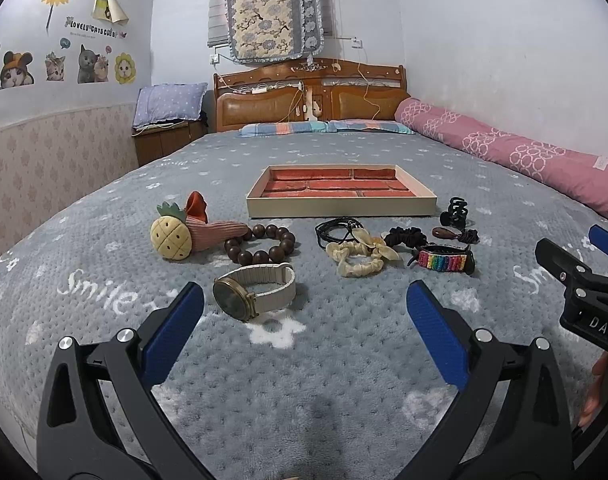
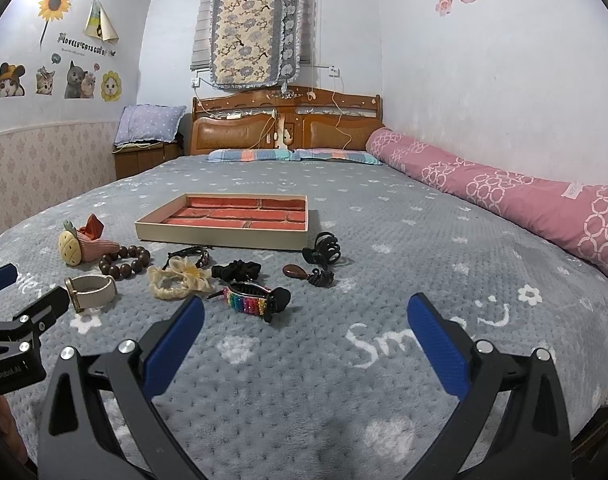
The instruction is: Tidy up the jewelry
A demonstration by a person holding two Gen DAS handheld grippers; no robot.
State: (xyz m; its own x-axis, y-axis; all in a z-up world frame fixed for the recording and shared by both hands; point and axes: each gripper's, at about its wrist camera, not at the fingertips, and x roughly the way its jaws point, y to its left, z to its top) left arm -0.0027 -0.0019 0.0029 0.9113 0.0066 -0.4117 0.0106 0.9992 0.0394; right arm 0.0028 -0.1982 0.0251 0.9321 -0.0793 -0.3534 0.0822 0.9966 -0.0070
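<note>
Watch (image 1: 253,294) lies on bed blanket (image 1: 304,380) just ahead of left gripper (image 1: 304,300), tray (image 1: 341,208) beyond. Probably light, metal case slippery; grip soft strap. Both grippers' jaws released, right gripper (image 2: 304,312) empty.

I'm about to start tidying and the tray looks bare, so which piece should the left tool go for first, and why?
Probably ease the open left tool forward onto the cream-strapped round-faced watch. It lies nearest, just ahead between the blue fingers, apart from the brown wooden bead bracelet. The shallow beige tray with brick-pattern lining holds nothing yet.
</note>
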